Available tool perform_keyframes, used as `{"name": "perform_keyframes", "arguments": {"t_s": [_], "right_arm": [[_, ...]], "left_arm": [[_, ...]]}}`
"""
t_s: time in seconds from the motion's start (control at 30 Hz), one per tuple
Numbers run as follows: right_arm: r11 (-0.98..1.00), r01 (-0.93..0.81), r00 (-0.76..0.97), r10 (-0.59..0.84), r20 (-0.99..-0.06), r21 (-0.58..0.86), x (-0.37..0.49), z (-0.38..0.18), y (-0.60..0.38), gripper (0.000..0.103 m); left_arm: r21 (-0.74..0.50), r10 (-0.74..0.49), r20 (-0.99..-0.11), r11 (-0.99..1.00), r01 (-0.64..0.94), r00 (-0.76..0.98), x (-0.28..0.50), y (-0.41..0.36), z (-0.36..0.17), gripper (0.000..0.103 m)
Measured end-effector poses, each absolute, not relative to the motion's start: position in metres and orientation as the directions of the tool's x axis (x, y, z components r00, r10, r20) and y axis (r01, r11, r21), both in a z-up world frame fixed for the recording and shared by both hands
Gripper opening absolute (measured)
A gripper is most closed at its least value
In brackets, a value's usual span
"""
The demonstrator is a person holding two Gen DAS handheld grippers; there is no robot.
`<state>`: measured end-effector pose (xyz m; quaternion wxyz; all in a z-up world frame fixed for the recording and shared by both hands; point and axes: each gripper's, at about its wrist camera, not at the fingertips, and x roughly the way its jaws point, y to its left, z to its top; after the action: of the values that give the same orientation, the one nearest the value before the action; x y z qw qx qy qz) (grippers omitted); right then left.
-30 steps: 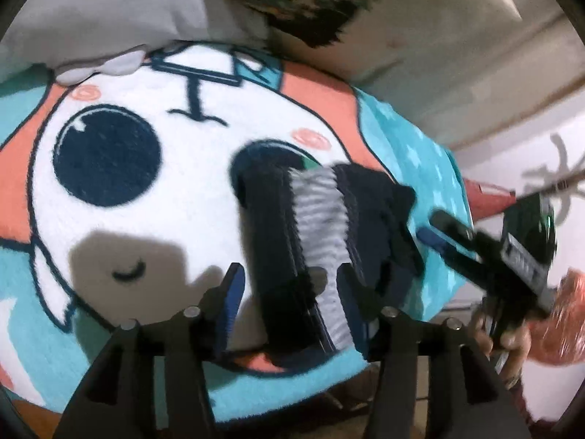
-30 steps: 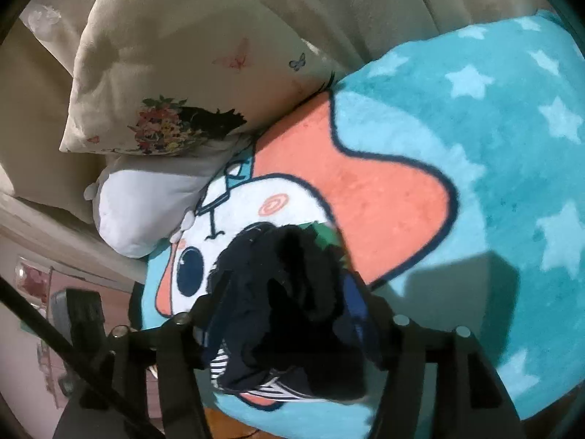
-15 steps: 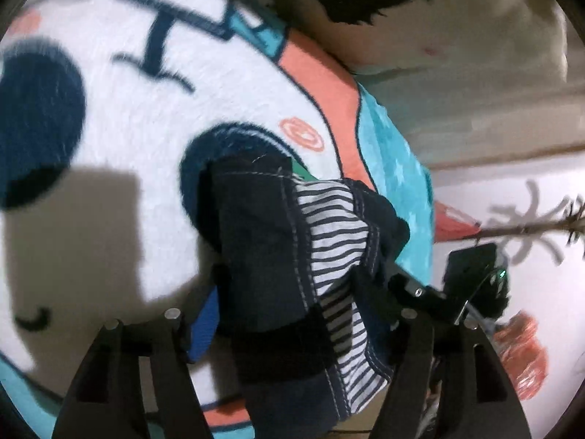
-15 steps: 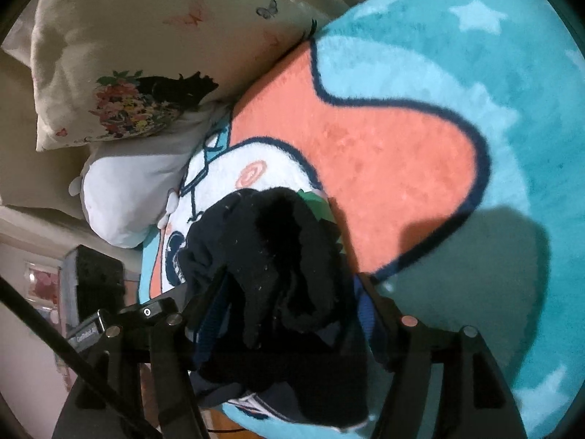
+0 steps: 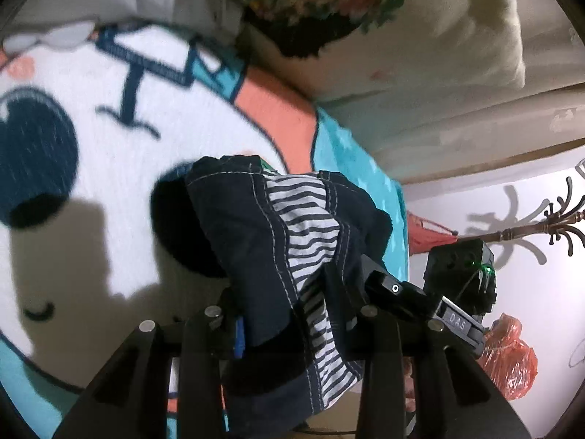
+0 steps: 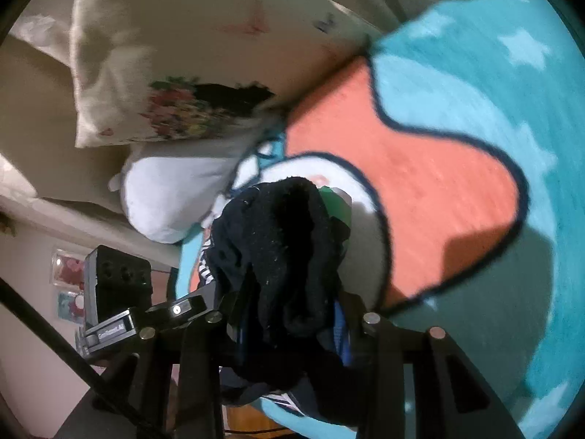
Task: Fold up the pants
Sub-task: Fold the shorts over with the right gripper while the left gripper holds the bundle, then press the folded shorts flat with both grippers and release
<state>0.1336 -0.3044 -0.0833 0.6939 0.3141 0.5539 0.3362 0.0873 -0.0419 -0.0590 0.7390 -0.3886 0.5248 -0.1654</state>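
The pants (image 5: 256, 241) are dark navy with a grey striped panel and lie bunched near the edge of a cartoon blanket (image 5: 109, 153). My left gripper (image 5: 289, 325) is shut on their near end, which hides the fingertips. In the right wrist view the pants (image 6: 281, 248) rise as a dark heap, and my right gripper (image 6: 289, 325) is shut on them. The right gripper's body (image 5: 413, 300) sits close at the right in the left wrist view; the left gripper's body (image 6: 153, 314) shows at the left in the right wrist view.
The teal, orange and white blanket (image 6: 420, 197) covers a bed. A floral cream pillow (image 6: 175, 84) and a white pillow (image 6: 168, 197) lie at its far end. A coat stand (image 5: 548, 223) and an orange bag (image 5: 508, 358) stand past the bed's edge.
Both grippers have closed in on the pants and taken hold of them. The two grippers have come close together and the pants are bunched up higher.
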Motion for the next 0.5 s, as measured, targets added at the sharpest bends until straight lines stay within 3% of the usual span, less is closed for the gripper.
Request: {"name": "perform_keyframes", "arguments": {"t_s": [0.5], "right_arm": [[0.635,-0.165,0.178,0.771,-0.611,0.754,0.193,-0.089,-0.259,0.041]], "left_arm": [[-0.597,-0.492,-0.776,0.776,-0.206,0.396,0.142,-0.014,-0.067,0.034]]}}
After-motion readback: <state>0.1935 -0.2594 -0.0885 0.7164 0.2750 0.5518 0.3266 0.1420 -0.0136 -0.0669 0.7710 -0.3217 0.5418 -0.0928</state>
